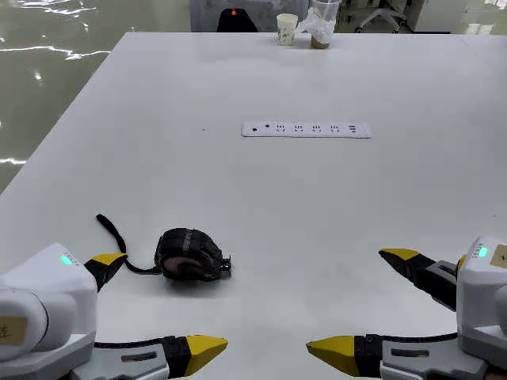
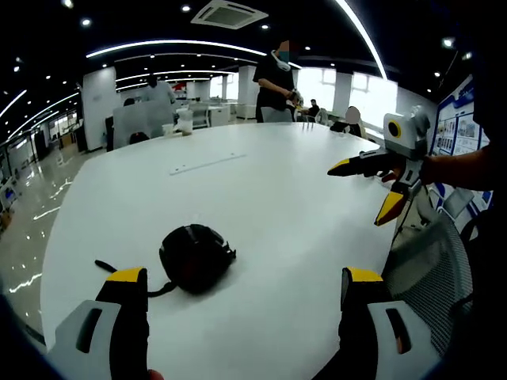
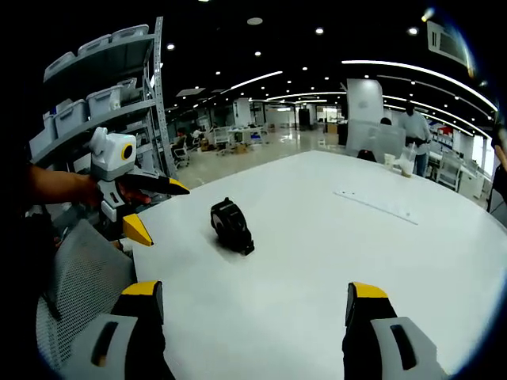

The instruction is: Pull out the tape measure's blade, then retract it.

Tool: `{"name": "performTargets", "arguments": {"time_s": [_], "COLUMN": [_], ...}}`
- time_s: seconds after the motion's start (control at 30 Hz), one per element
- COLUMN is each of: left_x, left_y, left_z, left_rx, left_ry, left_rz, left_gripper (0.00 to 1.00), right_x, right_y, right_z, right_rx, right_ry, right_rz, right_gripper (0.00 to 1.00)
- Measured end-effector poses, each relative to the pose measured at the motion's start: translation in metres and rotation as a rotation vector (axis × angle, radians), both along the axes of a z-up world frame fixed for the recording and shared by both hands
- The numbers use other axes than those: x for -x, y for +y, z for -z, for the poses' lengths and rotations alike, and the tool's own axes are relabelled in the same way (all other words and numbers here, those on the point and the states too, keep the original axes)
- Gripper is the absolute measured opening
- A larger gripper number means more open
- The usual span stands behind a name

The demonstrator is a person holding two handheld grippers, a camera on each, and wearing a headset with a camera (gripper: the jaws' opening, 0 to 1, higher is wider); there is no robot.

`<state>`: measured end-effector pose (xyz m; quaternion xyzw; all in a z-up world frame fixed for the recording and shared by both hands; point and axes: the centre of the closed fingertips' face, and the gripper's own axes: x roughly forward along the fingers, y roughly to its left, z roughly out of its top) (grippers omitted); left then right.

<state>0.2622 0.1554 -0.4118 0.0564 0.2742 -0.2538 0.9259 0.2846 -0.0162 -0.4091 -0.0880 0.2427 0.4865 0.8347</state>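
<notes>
Nearest the viewer, the left gripper (image 1: 157, 302) is held at the near left of the white table (image 1: 261, 190), with its jaws spread wide and holding nothing. Yellow tips cap both black jaws. Level with it on the near right, the right gripper (image 1: 360, 302) is likewise released and empty, its yellow tips pointing left toward the other gripper.

Just beyond the left gripper, the black tape measure (image 1: 188, 255) lies on the table. It is near that gripper's farther jaw tip but apart from it, and well apart from the right gripper. Its blade is wound in, and a small nub shows at the right side of the case. A black strap (image 1: 111, 231) trails from the case to the left and then bends toward the far side.

Farther off, around mid-table, a white power strip (image 1: 306, 129) lies flat, its long side running left to right. At the far edge stand a paper cup (image 1: 287, 28) and, just right of it, a clear plastic cup (image 1: 321, 24).
</notes>
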Motion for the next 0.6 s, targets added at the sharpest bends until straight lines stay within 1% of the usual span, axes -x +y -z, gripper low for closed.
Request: {"name": "performTargets", "arguments": {"time_s": [0.2,0.27,0.33,0.43,0.6], "left_x": [-0.009,-0.010,-0.012,-0.015,-0.020], "left_y": [0.001,0.000,-0.001,-0.002,-0.003], "left_z": [-0.001,-0.001,0.000,-0.001,0.002], "left_rx": [-0.006,-0.004,-0.006,-0.006,-0.019], "left_ry": [-0.002,0.000,0.003,0.001,0.016], "left_rz": [0.026,0.037,0.049,0.066,0.106], "left_gripper": [0.99,0.99,0.99,0.99,0.99], "right_x": [-0.006,-0.008,-0.011,-0.014,-0.019], "right_y": [0.004,0.005,0.006,0.009,0.015], "right_z": [0.004,0.004,0.005,0.005,0.008], "right_rx": [0.011,0.012,0.016,0.015,0.025], "right_ry": [-0.001,-0.013,-0.014,-0.026,-0.033], "right_rz": [-0.036,-0.049,-0.060,-0.083,-0.120], "right_gripper": [0.95,0.95,0.95,0.95,0.93]}}
